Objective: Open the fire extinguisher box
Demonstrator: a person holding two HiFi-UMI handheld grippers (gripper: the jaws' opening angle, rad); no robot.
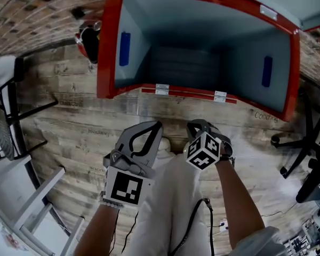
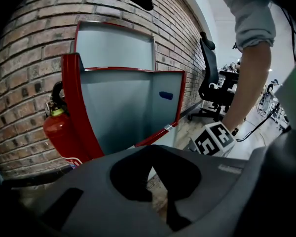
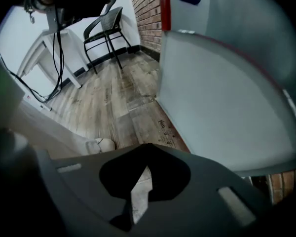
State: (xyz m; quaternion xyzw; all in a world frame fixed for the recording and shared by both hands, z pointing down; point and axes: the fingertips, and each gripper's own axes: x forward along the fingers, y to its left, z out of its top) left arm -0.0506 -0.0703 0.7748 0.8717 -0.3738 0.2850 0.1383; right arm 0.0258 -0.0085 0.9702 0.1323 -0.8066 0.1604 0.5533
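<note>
Nearest, above the wooden floor [image 1: 69, 127], the left tool [image 1: 159, 126] and the right tool [image 1: 196, 125] hang side by side, each with its jaws together on nothing. Beyond them, the red-framed fire extinguisher box [image 1: 108, 47] stands open at the floor's far edge against the brick wall [image 1: 37, 4]. A red extinguisher [image 1: 88, 41] stands just beside its left side.

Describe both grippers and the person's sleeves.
The left gripper and right gripper are grey plastic with dark, curved jaws. Each carries a cube of black-and-white square markers: left cube, right cube. A black cable trails back from the right one. The right arm's sleeve is light grey; no sleeve shows on the left forearm.
</note>
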